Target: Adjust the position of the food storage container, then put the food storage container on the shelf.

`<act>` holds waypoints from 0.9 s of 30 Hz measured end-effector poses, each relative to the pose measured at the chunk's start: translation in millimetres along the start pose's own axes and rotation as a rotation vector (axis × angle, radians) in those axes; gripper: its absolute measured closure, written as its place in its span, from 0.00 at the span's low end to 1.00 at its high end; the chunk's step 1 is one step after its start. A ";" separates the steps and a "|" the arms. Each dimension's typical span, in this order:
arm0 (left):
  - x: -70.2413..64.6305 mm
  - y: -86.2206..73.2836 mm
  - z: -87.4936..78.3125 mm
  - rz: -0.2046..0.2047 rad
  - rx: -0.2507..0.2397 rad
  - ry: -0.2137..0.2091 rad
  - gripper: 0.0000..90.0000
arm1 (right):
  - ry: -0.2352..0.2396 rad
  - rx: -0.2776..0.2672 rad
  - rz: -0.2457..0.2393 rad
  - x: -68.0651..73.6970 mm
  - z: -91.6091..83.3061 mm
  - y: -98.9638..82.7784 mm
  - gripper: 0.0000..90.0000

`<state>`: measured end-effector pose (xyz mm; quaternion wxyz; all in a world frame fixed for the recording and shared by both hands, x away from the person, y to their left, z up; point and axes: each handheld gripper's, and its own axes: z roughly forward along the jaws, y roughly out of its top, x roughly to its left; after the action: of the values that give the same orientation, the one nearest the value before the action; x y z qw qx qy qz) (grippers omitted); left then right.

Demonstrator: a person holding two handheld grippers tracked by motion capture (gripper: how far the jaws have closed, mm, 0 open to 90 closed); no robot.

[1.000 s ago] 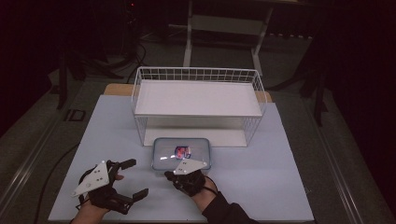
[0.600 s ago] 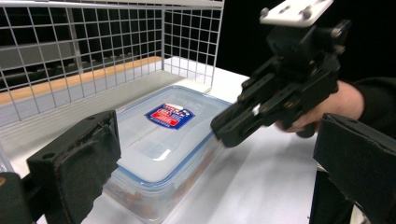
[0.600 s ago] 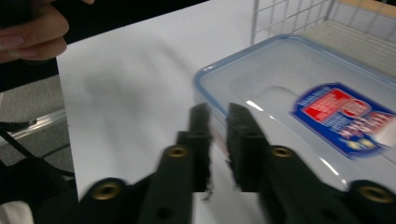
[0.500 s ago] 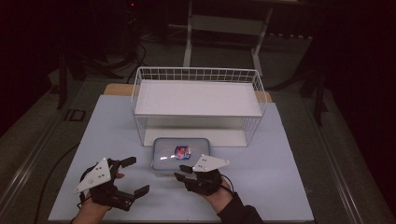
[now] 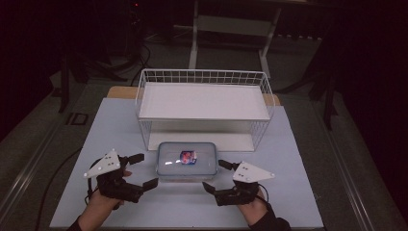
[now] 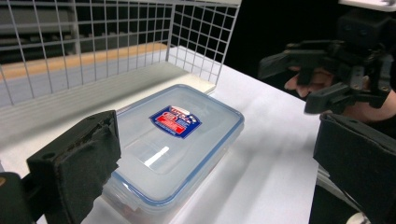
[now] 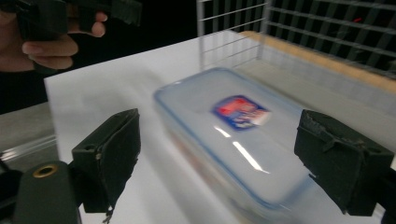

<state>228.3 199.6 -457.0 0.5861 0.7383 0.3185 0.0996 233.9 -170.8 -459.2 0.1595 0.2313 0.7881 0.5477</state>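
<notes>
A clear plastic food box (image 5: pixel 186 160) with a blue-rimmed lid and a red and blue label lies flat on the white table, just in front of the wire shelf rack (image 5: pixel 203 103). My left gripper (image 5: pixel 144 171) is open at the box's left end, jaws pointing toward it, apart from it. My right gripper (image 5: pixel 219 175) is open at the box's right front corner. In the left gripper view the box (image 6: pixel 173 144) lies between and beyond the two pads, with the other gripper (image 6: pixel 327 70) behind. In the right gripper view the box (image 7: pixel 233 135) is blurred between wide jaws.
The white wire rack has a solid upper shelf (image 5: pixel 202 101) and an open space below, right behind the box. The white table top (image 5: pixel 298 159) ends close to my hands at the front. Dark floor and stand legs (image 5: pixel 195 38) lie beyond.
My right gripper has swung from over the box's front edge out to the right, to its right front corner. The left gripper has barely moved. The box stays put.
</notes>
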 end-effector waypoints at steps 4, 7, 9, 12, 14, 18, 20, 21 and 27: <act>8.2 2.7 8.5 -0.041 0.065 0.004 0.00 | -0.021 0.004 -0.035 -10.7 -13.0 -1.2 0.20; 17.3 2.9 17.3 -0.093 0.121 0.016 0.00 | -0.080 0.016 -0.019 -19.2 -25.0 -3.3 0.20; 23.8 0.7 23.0 -0.157 0.134 0.005 0.01 | -0.108 0.014 0.004 -23.6 -30.1 -6.3 0.20; 33.5 -4.7 30.4 -0.260 0.126 -0.003 0.01 | -0.149 0.055 0.046 -29.1 -31.5 -12.0 0.19; 39.3 -8.0 35.5 -0.325 0.137 0.012 0.01 | -0.142 0.088 0.110 -34.8 -29.1 -16.6 0.18; 51.6 -15.0 42.5 -0.427 0.149 0.011 0.04 | -0.115 0.132 0.183 -40.9 -22.7 -21.3 0.15; 57.8 -17.9 45.3 -0.476 0.170 0.022 0.06 | -0.091 0.128 0.242 -45.0 -19.0 -23.3 0.15; 61.4 -19.9 46.9 -0.511 0.178 0.016 0.06 | -0.094 0.131 0.266 -47.1 -17.3 -24.0 0.15; 80.4 -31.4 57.0 -0.669 0.218 0.006 0.12 | -0.063 0.131 0.370 -57.2 -8.8 -23.5 0.15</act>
<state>309.3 204.5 -521.0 0.5031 0.6508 0.5534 -0.1303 273.1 -215.5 -478.2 0.0652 0.3992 0.7606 0.5078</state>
